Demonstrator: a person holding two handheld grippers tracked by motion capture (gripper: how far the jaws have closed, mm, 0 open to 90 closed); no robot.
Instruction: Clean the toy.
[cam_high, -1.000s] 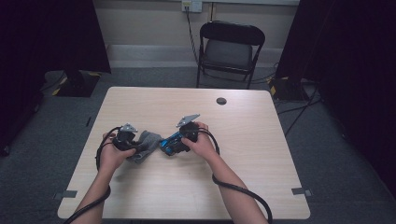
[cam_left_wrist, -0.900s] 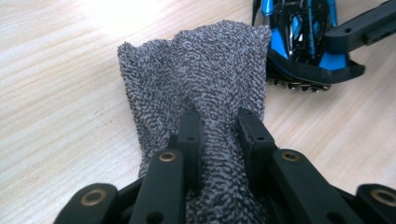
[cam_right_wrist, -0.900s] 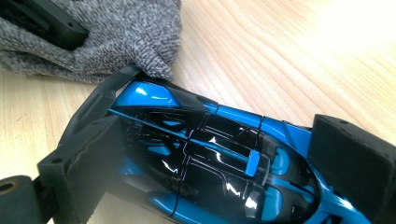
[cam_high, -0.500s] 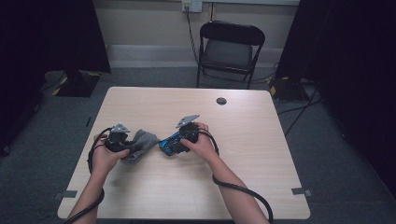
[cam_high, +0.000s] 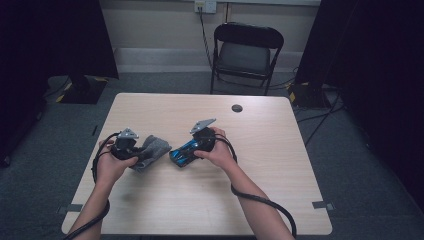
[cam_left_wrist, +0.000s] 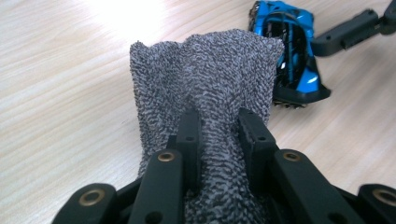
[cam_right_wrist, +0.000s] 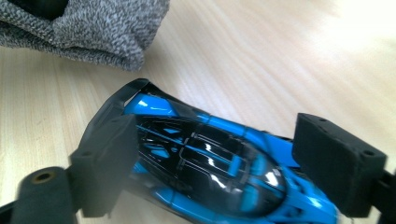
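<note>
Knit grey sock (cam_left_wrist: 205, 93) beside glossy blue toy car (cam_right_wrist: 210, 163).

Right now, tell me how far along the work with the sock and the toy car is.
Done: the left tongs are shut on the grey sock, bunching its fabric. In hand: the right tongs straddle the blue toy car on the table; their jaws have just been closing, and whether the pads press on the car yet is unclear. Left: probably gripping the car and bringing it to the sock beside it.

The right gripper's (cam_high: 181, 154) jaws have just been closing around the blue toy car (cam_right_wrist: 219, 168).
</note>
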